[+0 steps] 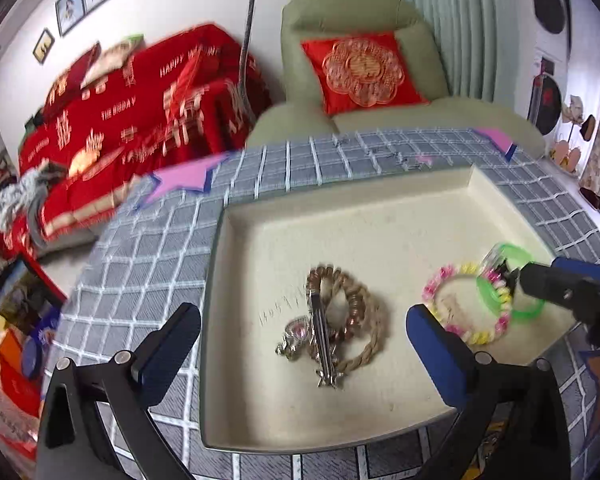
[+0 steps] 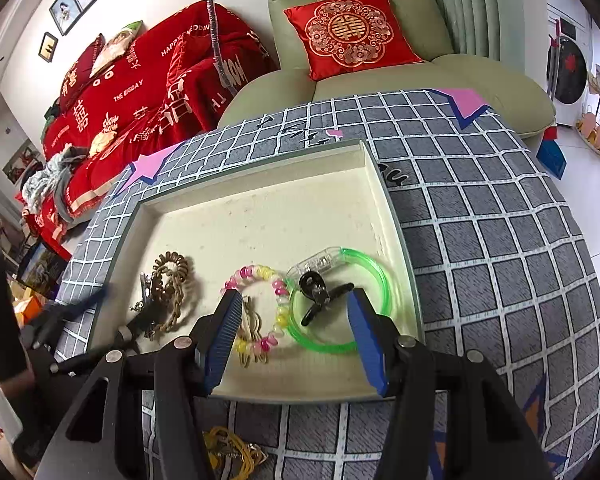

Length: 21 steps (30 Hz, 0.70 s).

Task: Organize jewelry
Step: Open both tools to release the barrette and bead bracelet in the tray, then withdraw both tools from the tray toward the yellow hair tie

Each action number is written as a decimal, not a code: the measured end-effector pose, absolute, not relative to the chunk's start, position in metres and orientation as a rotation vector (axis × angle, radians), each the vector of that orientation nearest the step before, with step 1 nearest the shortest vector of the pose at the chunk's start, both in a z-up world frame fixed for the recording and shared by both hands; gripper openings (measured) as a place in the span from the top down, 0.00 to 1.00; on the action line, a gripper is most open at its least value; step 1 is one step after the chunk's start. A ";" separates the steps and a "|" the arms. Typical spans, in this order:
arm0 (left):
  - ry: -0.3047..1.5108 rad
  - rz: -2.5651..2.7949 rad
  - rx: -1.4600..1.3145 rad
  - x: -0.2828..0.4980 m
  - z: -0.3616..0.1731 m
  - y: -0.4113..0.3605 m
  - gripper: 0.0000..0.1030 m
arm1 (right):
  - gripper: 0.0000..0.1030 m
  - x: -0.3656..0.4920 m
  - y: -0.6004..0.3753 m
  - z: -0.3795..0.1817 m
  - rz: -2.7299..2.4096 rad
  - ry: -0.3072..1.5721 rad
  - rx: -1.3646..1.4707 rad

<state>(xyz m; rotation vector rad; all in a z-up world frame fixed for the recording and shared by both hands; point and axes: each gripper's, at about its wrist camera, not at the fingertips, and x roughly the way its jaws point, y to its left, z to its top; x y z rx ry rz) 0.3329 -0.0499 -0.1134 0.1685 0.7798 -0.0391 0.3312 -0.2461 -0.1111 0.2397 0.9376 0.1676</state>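
A cream tray lies on a grey checked cloth. In it lie a brown coiled hair tie with a rope bracelet and a metal clip, a pink and yellow bead bracelet, a green bangle and a small black claw clip. My left gripper is open above the tray's near part, over the brown pile. My right gripper is open, low over the black clip and the green bangle; it also shows in the left wrist view.
A yellow cord item lies on the cloth before the tray's near rim. A green armchair with a red cushion stands behind the table. A red blanket covers a sofa at the left.
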 end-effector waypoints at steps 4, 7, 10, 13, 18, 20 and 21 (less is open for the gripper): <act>0.777 -0.046 0.187 0.327 -0.106 -0.052 0.00 | 0.43 0.325 -0.250 -0.107 0.169 0.936 0.248; 0.768 -0.053 0.190 0.316 -0.101 -0.051 0.00 | 0.41 0.318 -0.251 -0.104 0.179 0.940 0.257; 0.772 -0.071 0.183 0.300 -0.100 -0.050 0.00 | 0.33 0.306 -0.252 -0.102 0.186 0.936 0.260; 0.790 -0.095 0.176 0.287 -0.100 -0.046 0.00 | 0.33 0.290 -0.255 -0.101 0.193 0.936 0.264; 0.813 -0.144 0.174 0.264 -0.106 -0.049 0.00 | 0.33 0.265 -0.268 -0.107 0.174 0.961 0.292; 0.825 -0.173 0.173 0.254 -0.111 -0.054 0.00 | 0.33 0.254 -0.275 -0.112 0.170 0.977 0.307; 0.829 -0.182 0.177 0.249 -0.113 -0.057 0.00 | 0.33 0.249 -0.277 -0.113 0.170 0.983 0.311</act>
